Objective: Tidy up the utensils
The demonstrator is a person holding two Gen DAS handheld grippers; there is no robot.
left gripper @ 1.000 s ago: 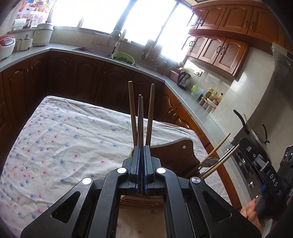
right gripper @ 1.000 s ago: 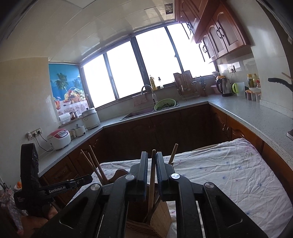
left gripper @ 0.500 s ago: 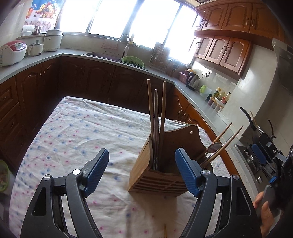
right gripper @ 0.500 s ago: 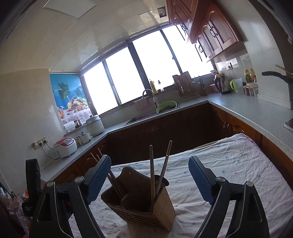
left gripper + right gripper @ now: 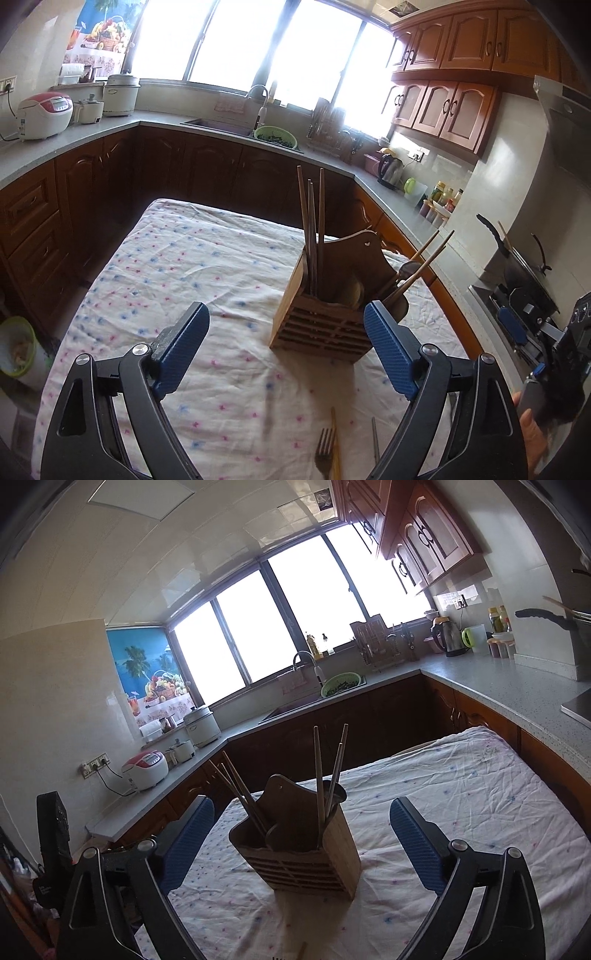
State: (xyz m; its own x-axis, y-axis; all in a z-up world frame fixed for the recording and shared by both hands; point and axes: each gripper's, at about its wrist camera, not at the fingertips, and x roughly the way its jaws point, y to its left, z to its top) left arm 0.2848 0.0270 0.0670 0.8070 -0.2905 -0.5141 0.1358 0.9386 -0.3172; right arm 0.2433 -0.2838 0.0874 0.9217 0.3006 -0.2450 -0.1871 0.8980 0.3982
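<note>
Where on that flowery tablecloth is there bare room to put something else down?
The widest free patch is the tablecloth left of the wooden utensil holder, out to its far edge by the cabinets. The cloth to the holder's right is bare too. It is crowded at the near edge, where a fork and other utensils lie.

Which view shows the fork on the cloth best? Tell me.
The left wrist view. There the fork lies on the tablecloth, tines pointing toward the wooden holder, near the bottom edge between the open left gripper's fingers. The right wrist view shows no fork, only the holder and cloth.
</note>
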